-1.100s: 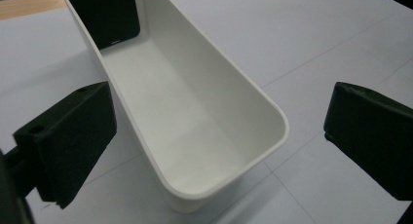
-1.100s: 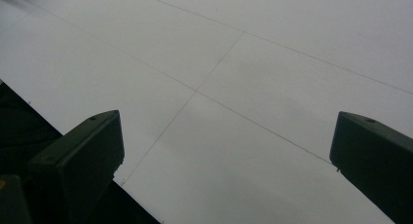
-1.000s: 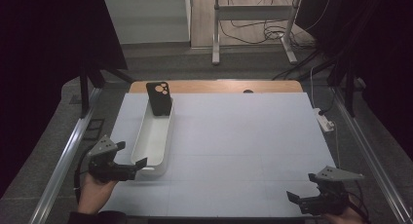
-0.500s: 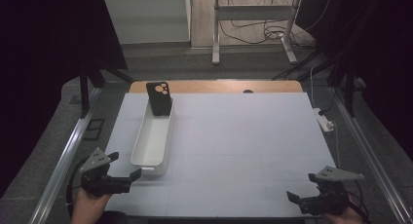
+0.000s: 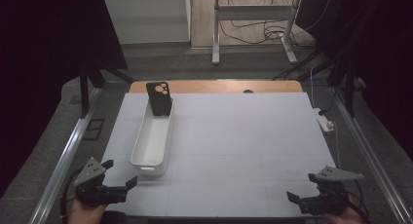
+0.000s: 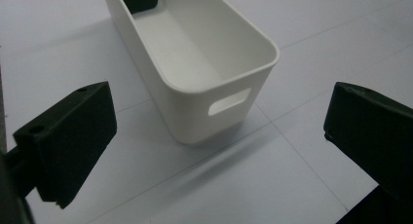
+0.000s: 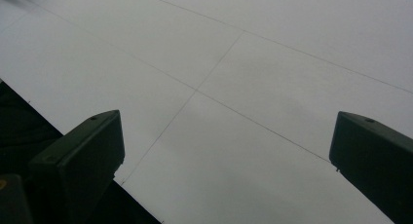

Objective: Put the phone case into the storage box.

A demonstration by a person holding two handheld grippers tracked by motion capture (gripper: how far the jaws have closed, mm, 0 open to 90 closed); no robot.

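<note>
At the near left corner of the table (image 5: 243, 136), the left gripper (image 5: 119, 175) hovers with jaws spread wide, empty, aimed at the bin (image 5: 153, 136) just beyond it. At the near right corner the right gripper (image 5: 299, 197) also holds its jaws wide apart over bare surface. A black phone case (image 5: 159, 98) stands upright in the bin's far end.
</note>
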